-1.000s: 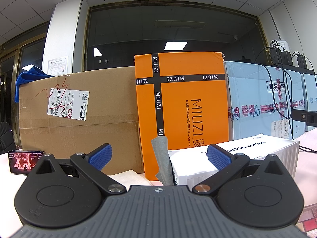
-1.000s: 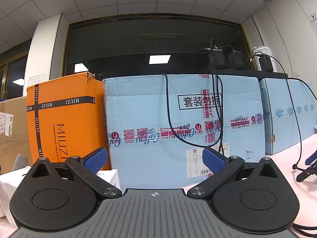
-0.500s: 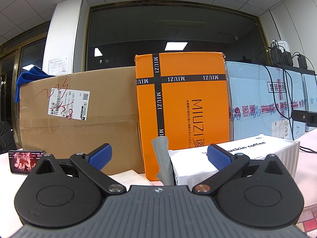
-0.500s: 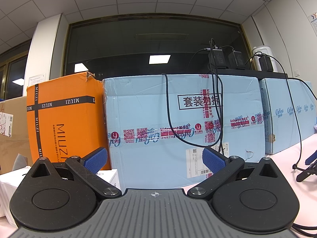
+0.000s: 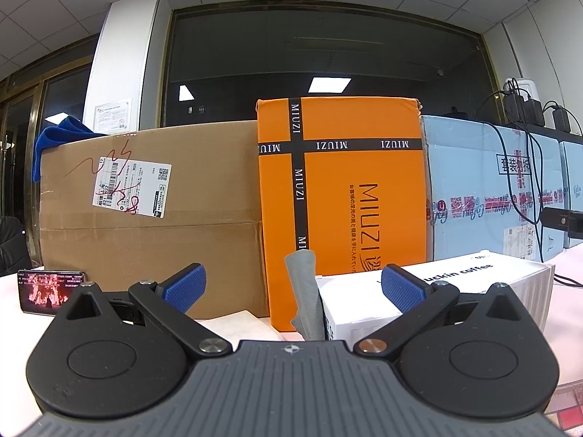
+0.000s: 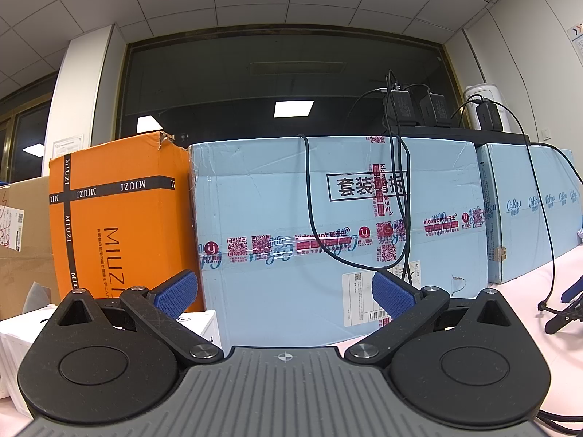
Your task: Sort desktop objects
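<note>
Left tongs (image 5: 293,286): spread wide, empty, held level just above the bench (image 5: 568,298), aimed at the orange carton (image 5: 342,189).
Right tongs (image 6: 284,293): spread wide, empty, aimed right of the orange carton, at the pale blue carton (image 6: 328,225); likely parked ahead of a first pick.
White coffee box (image 5: 470,291): low, in front of the orange carton, right half; nearest candidate for sorting.
Grey cloth (image 5: 304,291): upright, squeezed against the coffee box's left face, before the orange carton; probably propped there.
Phone (image 5: 49,289): far left of the orange carton, leaning on the brown carton (image 5: 153,218), screen lit.
Sorting judged not yet begun.
</note>
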Tool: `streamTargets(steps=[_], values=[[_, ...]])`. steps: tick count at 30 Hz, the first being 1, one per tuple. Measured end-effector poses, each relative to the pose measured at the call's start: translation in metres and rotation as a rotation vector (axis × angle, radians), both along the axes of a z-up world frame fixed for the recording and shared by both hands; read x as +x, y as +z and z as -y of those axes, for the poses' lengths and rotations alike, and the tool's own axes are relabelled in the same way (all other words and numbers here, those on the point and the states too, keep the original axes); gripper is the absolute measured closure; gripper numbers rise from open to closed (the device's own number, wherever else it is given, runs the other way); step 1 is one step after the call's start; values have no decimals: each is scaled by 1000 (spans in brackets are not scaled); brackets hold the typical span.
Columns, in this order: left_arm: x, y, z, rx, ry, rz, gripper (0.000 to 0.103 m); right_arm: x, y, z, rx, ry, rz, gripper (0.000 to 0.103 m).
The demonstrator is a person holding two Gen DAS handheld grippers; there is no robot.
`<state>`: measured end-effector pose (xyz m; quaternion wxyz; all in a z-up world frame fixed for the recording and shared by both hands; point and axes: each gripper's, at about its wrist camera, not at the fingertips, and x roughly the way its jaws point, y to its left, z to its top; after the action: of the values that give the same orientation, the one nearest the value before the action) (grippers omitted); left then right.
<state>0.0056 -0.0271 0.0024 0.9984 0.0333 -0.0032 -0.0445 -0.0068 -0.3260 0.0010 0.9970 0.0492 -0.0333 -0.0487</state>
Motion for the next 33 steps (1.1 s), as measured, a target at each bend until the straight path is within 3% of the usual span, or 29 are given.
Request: streamTargets(steps=[33], values=[[-3, 0, -4, -17, 0, 18, 0, 0, 0, -1, 3, -1, -4, 0]])
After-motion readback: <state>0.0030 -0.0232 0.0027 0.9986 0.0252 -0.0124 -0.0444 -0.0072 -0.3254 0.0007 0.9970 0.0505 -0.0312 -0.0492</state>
